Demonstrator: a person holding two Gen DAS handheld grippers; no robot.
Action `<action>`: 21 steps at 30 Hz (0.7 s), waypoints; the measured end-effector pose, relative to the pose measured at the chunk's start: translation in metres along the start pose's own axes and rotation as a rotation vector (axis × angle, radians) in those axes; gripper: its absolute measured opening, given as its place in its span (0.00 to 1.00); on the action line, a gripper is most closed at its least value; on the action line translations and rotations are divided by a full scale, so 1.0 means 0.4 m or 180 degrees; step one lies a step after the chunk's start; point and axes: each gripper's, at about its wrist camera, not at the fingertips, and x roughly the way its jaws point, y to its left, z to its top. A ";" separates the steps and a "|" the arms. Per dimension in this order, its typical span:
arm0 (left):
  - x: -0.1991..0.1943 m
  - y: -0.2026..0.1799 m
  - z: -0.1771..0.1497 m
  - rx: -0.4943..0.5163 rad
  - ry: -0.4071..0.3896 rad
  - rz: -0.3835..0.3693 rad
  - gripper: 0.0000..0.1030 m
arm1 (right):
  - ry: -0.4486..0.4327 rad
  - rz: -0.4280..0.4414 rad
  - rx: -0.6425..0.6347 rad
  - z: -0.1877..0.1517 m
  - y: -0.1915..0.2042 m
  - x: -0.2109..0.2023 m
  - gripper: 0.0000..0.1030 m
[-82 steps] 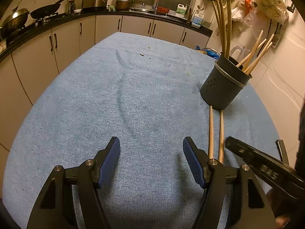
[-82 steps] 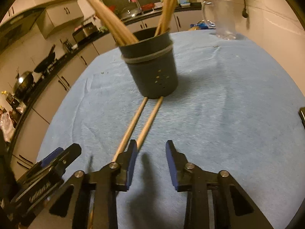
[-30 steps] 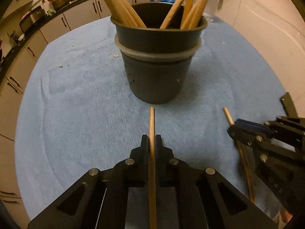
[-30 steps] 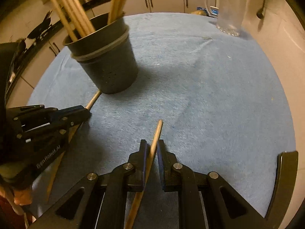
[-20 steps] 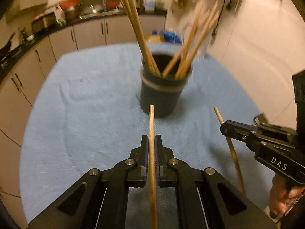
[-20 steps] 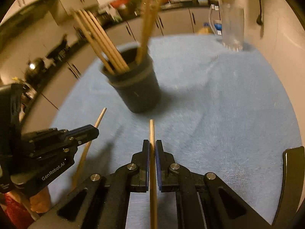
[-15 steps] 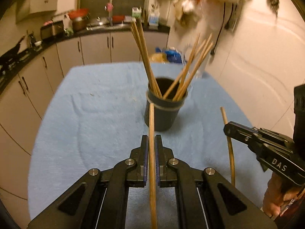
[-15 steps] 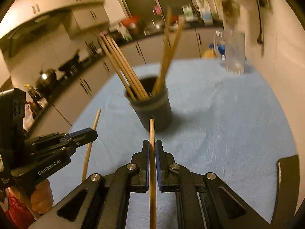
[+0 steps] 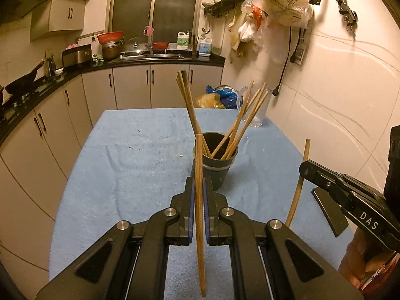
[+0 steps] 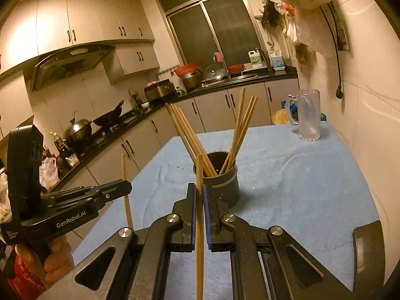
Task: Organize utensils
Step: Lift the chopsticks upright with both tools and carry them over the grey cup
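A dark holder cup (image 9: 215,172) (image 10: 222,185) stands mid-table on the blue cloth, with several wooden chopsticks leaning out of it. My left gripper (image 9: 197,187) is shut on one wooden chopstick (image 9: 198,165), raised above the table just short of the cup. My right gripper (image 10: 199,192) is shut on another chopstick (image 10: 199,172), also lifted and aimed at the cup. Each gripper shows in the other's view: the right one (image 9: 303,168) with its stick (image 9: 301,175), the left one (image 10: 127,186) with its stick (image 10: 125,185).
A glass mug (image 10: 306,115) stands at the far right of the table by the tiled wall. A dark flat object (image 9: 330,210) lies near the right edge. Counters with pots and a sink run behind and to the left. Plastic bags (image 9: 280,0) hang on the wall.
Both grippers closed on the two chopsticks that lay on the cloth and lifted them up. The views have tilted up and drawn back, so the cup now looks smaller and farther.
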 end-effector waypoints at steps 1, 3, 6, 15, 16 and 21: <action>0.000 0.000 0.000 -0.0002 0.0001 0.0000 0.06 | -0.0005 0.0000 0.0001 0.002 0.000 -0.001 0.06; -0.001 0.001 0.002 -0.0009 0.0005 0.0010 0.06 | -0.0020 0.0000 0.0001 0.004 0.001 -0.004 0.06; 0.002 0.002 0.004 -0.0019 -0.0003 0.0016 0.06 | -0.0051 -0.0013 0.0022 0.011 -0.001 -0.008 0.06; -0.014 -0.001 0.024 -0.0008 -0.0049 0.0012 0.06 | -0.0110 -0.0034 0.0061 0.024 -0.006 -0.020 0.06; -0.015 -0.001 0.026 -0.0007 -0.0053 0.0007 0.06 | -0.0118 -0.0038 0.0063 0.025 -0.005 -0.019 0.06; -0.021 0.000 0.036 -0.0009 -0.0082 0.0002 0.06 | -0.0171 -0.0055 0.0083 0.034 -0.008 -0.027 0.06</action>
